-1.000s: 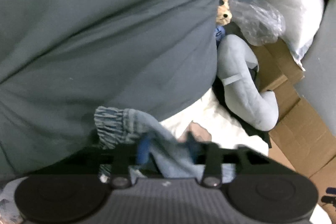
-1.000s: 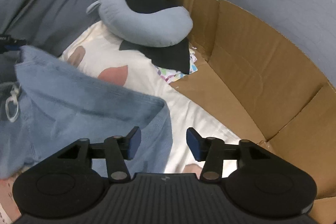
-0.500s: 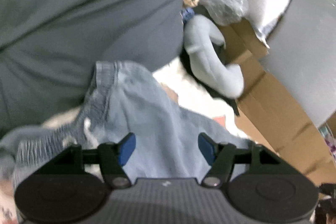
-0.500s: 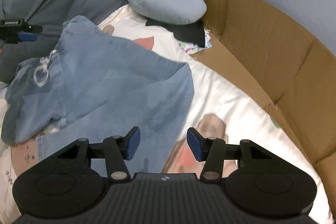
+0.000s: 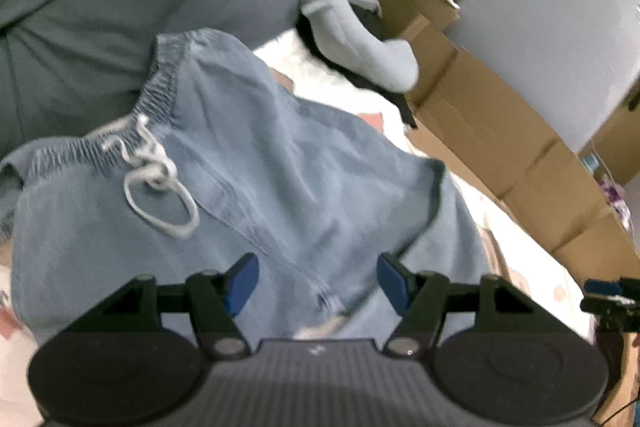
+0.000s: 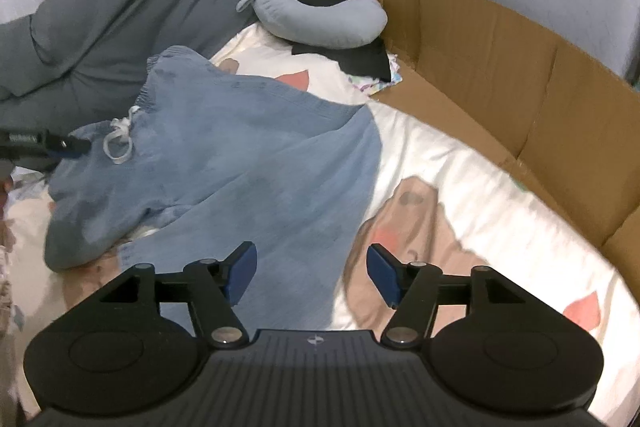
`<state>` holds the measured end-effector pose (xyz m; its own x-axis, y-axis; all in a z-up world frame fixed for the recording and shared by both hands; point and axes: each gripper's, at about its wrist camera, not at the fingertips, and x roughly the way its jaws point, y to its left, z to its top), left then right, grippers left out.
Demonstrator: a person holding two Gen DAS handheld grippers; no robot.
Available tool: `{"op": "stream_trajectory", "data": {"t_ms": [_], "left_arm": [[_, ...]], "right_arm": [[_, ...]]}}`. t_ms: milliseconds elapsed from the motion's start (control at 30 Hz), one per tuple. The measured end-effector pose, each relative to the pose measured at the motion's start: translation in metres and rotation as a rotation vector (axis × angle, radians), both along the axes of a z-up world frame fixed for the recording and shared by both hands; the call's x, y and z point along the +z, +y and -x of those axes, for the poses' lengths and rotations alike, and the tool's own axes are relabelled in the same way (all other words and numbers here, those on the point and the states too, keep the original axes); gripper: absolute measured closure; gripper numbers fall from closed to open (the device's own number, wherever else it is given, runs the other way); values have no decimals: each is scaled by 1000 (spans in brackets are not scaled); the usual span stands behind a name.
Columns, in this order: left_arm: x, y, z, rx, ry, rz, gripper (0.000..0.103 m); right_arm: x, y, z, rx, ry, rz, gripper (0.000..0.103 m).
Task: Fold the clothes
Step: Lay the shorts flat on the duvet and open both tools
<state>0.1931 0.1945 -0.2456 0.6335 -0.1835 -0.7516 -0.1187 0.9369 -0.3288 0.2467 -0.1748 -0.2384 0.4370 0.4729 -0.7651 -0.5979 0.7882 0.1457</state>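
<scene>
Both tools [image 5: 318, 277] [image 6: 312, 271] wide open above shorts [image 6: 224, 155]

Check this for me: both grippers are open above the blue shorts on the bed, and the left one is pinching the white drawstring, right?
Not quite. The left gripper is open and holds nothing; the left wrist view shows the drawstring lying loose on the shorts, beyond its fingers.
</scene>
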Motion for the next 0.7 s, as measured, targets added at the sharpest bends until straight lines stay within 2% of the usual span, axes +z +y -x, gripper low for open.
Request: {"op": "stream_trajectory", "data": {"t_ms": [67,167,300,433,533,700], "left_arm": [[-8,-8,8,-4,18,7,35],[-19,-19,19,-9,45,16,35],[-39,-25,27,27,106,31,35],[-55,-33,30,1,118,10,30],[-67,-34,31,9,120,22,30],[-82,-42,34,-7,111,-3,29]], "right_arm": [[3,-3,9,-14,-6,-15,21],[4,-9,25,-37,-28,-35,12],[0,-19,43,-73,-4,-60,12],[-3,-27,59,-112,-25,-88,11],[-10,-27,71,-79,-25,-108,0],[-26,-21,86,-23,50,-140,0]]}}
